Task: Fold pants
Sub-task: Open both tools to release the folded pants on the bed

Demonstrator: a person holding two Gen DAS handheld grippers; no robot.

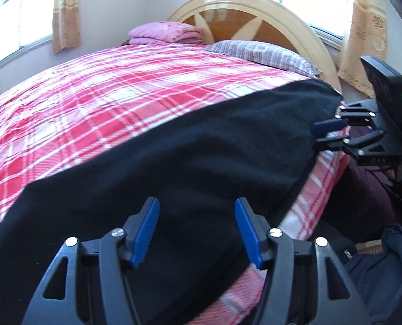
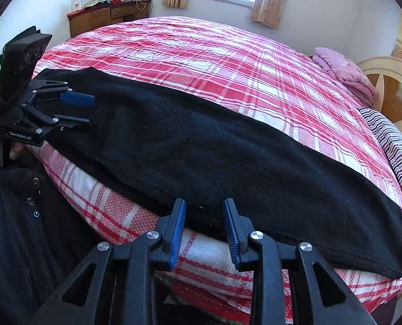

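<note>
The black pants lie stretched in a long band along the near edge of the bed; they also show in the right wrist view. My left gripper is open, its blue pads over one end of the pants. It shows in the right wrist view at the far left end of the pants, jaws apart. My right gripper is open at the near edge of the pants. In the left wrist view it sits at the pants' far right end, jaws apart around the edge.
The bed has a red and white plaid cover. A striped pillow and a folded pink blanket lie by the wooden headboard. A wooden dresser stands beyond the bed. The person's dark clothing is beside the bed edge.
</note>
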